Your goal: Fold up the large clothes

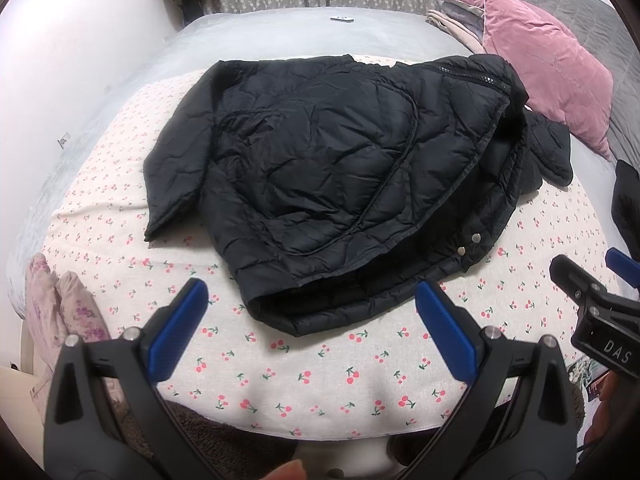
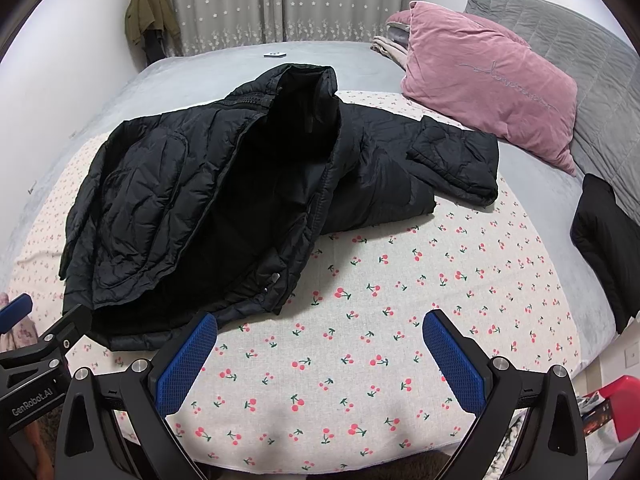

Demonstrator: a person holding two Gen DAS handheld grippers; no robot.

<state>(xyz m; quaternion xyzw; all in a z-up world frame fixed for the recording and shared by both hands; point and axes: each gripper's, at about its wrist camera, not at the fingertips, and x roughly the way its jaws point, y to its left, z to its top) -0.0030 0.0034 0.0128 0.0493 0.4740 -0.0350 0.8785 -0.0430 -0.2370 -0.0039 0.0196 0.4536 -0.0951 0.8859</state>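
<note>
From my left gripper, jaws spread and empty at 6 o'clock, past the black puffer jacket lying unfolded at center on the cherry-print cloth, to my equally empty, wide-open right gripper, folding looks barely started.

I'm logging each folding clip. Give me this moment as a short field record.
garment: black puffer jacket, partly folded, one front panel laid over
surface: cherry-print sheet on bed
left gripper: open, empty, near hem
right gripper: open, empty, over sheet
nearby: pink pillow
</note>
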